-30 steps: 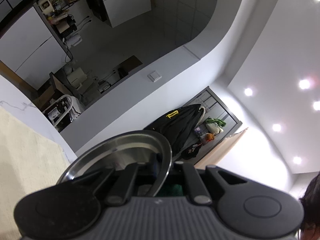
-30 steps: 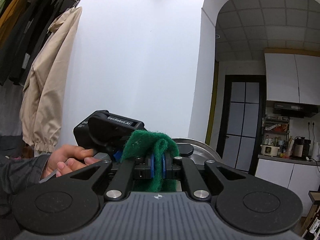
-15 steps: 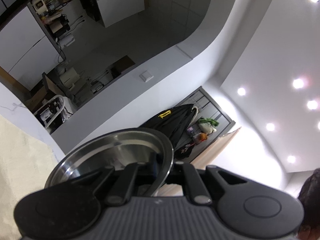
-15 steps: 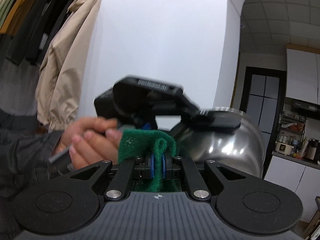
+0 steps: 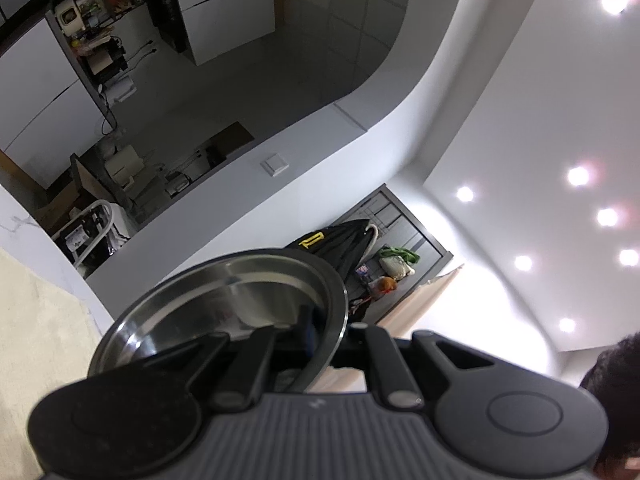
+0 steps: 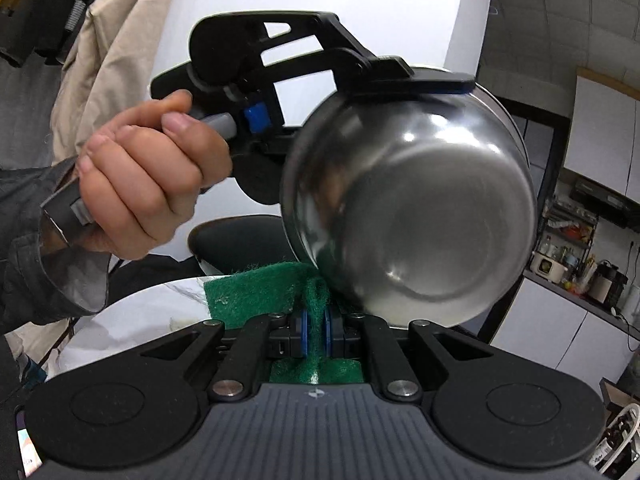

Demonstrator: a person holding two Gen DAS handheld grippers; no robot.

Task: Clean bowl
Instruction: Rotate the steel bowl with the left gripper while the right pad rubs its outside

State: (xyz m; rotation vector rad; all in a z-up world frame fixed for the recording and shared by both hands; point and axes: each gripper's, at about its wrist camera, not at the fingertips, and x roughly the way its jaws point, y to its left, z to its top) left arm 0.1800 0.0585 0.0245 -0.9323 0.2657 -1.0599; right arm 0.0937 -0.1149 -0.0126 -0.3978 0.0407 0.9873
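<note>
A stainless steel bowl (image 6: 412, 208) is held up in the air, its rounded underside facing the right wrist camera. My left gripper (image 6: 424, 80) is shut on the bowl's rim at the top. In the left wrist view the bowl's inside (image 5: 240, 304) shows, with the rim pinched between the fingers of the left gripper (image 5: 320, 344). My right gripper (image 6: 316, 332) is shut on a green scouring pad (image 6: 256, 288), which sits just below the bowl's lower left side, touching or nearly touching it.
A white marble table edge (image 6: 136, 316) lies below the pad. Coats (image 6: 120, 40) hang at the left. A kitchen counter with appliances (image 6: 580, 276) stands at the right. The person's hand (image 6: 148, 176) grips the left gripper's handle.
The bowl has come up and closer to the right camera, tilting its underside toward it. The scouring pad now sits right under the bowl's outer wall.
</note>
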